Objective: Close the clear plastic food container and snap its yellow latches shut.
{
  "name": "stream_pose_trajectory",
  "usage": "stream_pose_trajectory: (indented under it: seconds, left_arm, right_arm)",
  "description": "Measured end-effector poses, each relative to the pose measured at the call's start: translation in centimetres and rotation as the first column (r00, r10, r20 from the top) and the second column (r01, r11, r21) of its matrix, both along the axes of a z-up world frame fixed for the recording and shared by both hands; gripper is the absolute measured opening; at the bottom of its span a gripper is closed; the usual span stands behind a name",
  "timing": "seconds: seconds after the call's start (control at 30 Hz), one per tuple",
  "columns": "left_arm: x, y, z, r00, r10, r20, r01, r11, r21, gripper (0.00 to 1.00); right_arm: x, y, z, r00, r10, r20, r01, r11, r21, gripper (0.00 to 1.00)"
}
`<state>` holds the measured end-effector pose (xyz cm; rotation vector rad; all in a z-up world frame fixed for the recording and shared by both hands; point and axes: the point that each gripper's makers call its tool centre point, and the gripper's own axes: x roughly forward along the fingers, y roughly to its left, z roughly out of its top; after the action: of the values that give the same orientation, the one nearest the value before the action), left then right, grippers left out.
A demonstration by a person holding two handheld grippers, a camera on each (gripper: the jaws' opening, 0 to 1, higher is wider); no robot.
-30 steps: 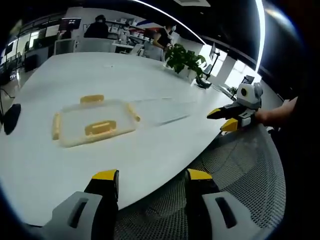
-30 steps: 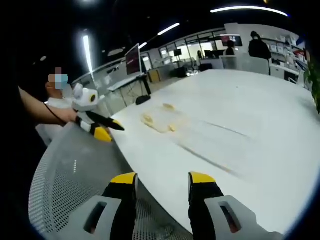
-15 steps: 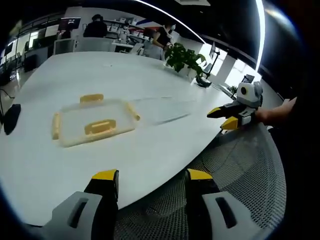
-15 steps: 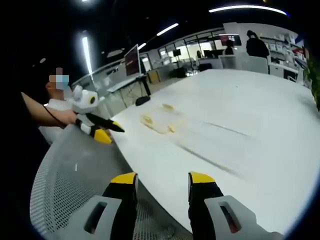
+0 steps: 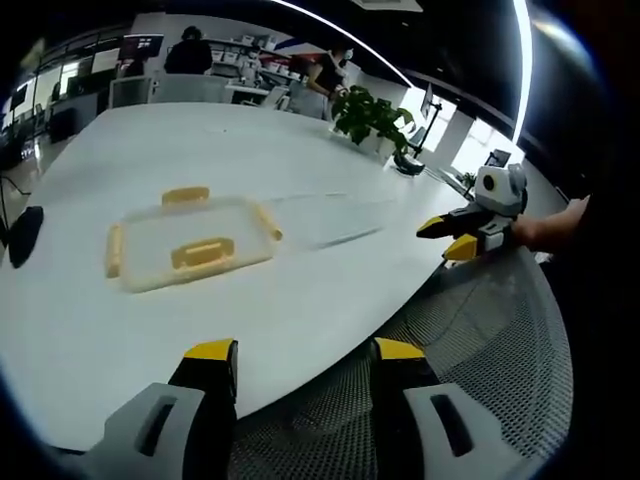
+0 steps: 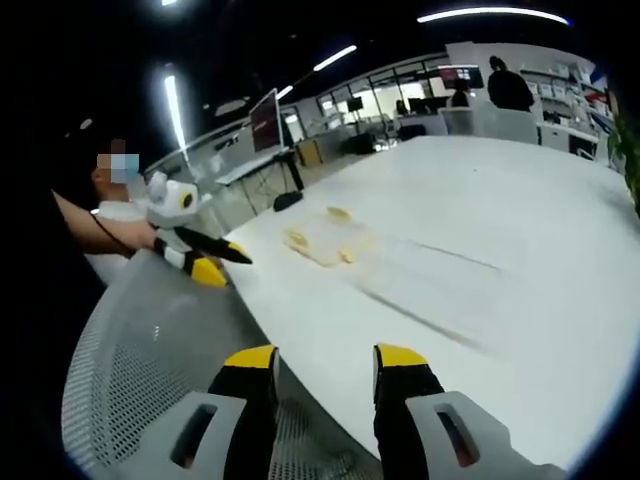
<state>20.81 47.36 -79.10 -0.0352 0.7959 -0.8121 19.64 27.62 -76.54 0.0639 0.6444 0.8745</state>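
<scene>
Left gripper view has the clear plastic food container (image 5: 190, 252) at left of centre on the white desk (image 5: 300, 300), its yellow latches (image 5: 202, 254) showing on several sides, with what looks like its clear lid (image 5: 335, 222) lying flat just right of it. The left hand-held gripper (image 5: 300, 352) sits at the bottom of the frame, jaws apart and empty, well short of the container. The right hand-held gripper (image 5: 448, 238) hangs at the right edge, jaws spread, holding nothing. The task looks barely begun: the next move calls for reaching in to the lid.
</scene>
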Motion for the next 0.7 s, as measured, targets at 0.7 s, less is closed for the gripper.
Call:
stream_pose_trajectory:
  seconds: [0.7]
  left_arm:
    - [0.10,0.21,0.08,1.000,-0.004,0.013,0.004,1.000,0.007,0.52]
  right_arm:
    - [0.06,0.42,0.82,0.999,0.013,0.033,-0.014,1.000,0.018,0.34]
